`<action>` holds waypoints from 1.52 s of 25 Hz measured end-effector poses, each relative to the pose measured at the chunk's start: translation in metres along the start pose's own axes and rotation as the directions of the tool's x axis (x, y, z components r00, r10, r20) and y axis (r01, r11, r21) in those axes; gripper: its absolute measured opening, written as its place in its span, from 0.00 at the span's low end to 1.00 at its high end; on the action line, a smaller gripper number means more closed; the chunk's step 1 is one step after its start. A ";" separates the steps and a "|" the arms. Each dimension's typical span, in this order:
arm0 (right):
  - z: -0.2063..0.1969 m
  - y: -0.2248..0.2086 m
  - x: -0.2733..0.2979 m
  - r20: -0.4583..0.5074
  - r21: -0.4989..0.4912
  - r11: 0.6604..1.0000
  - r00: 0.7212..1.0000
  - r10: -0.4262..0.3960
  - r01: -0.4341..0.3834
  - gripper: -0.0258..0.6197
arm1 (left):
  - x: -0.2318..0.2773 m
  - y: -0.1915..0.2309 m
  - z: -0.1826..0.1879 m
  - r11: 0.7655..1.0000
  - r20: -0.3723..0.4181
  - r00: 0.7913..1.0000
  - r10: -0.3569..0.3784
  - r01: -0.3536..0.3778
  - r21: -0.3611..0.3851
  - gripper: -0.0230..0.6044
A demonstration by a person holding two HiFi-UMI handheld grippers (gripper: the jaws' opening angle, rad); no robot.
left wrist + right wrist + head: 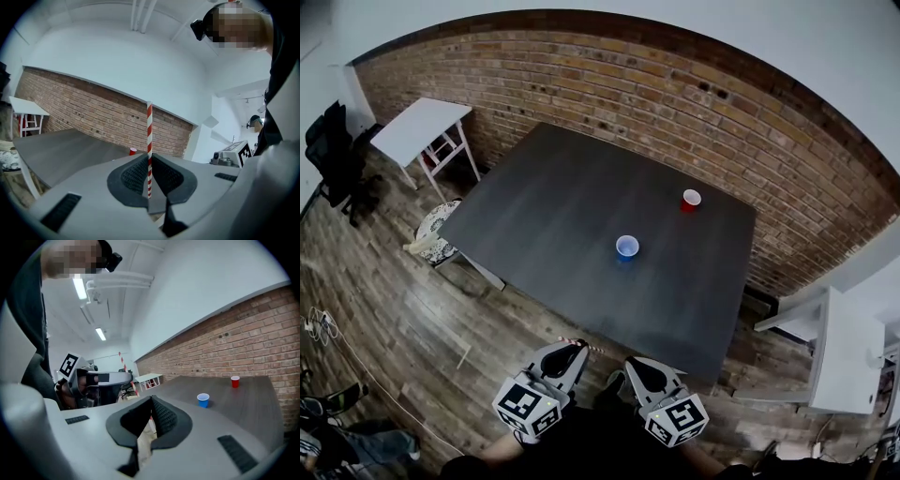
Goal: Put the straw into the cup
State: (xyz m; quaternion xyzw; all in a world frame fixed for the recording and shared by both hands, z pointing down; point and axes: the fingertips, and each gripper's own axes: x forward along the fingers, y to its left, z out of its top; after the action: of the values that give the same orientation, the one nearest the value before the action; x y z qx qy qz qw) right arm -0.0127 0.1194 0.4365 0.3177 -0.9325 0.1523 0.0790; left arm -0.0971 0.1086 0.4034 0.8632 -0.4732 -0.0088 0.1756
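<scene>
A red-and-white striped straw [149,136] stands upright between the jaws of my left gripper [149,157], which is shut on it. In the head view that gripper [577,345] is held low, just short of the near edge of the dark table [544,206], with the straw [595,348] lying crosswise at its tip. Mid-table stands a blue cup [627,246], and a red cup [692,198] stands farther back on the right. My right gripper [630,362] hangs beside the left one, its jaws [151,401] shut on nothing. Ahead of it are the blue cup [203,399] and the red cup [235,381].
A brick wall [675,103] runs behind the table. A small white table [420,127] and a black chair [333,150] stand at the far left, with a patterned stool [439,230] by the table's left corner. A white desk [844,352] stands at the right.
</scene>
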 end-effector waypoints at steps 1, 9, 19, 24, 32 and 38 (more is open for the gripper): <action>0.000 -0.011 0.001 -0.008 0.022 1.000 1.000 -0.001 0.001 0.08 | 0.011 0.000 0.002 1.000 -0.005 1.000 0.002 -0.002 0.002 0.10; 0.021 -0.090 -0.002 0.040 0.101 0.995 0.999 -0.028 0.024 0.08 | 0.091 -0.010 0.023 0.998 -0.061 0.998 -0.005 0.010 0.067 0.10; 0.013 -0.169 -0.001 0.025 0.245 0.967 0.996 -0.083 0.074 0.08 | 0.158 -0.006 0.021 0.998 -0.103 0.995 -0.015 0.021 0.061 0.10; 0.009 -0.180 0.015 0.004 0.269 0.959 0.995 -0.098 0.094 0.08 | 0.173 0.029 0.033 0.998 -0.091 0.996 0.010 -0.004 0.069 0.10; 0.007 -0.200 0.045 -0.034 0.322 0.923 0.977 -0.210 0.209 0.08 | 0.213 0.096 0.058 0.996 -0.082 0.996 -0.025 0.031 0.078 0.10; 0.006 -0.206 0.072 -0.058 0.349 0.898 0.962 -0.266 0.269 0.08 | 0.246 0.150 0.069 0.999 -0.064 0.997 -0.036 0.038 0.023 0.10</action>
State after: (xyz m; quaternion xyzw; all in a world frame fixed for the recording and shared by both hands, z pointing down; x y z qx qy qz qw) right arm 0.0579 -0.0784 0.4971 0.4509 -0.8370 0.3066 0.0449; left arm -0.0962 -0.1868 0.4230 0.8737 -0.4514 0.0213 0.1798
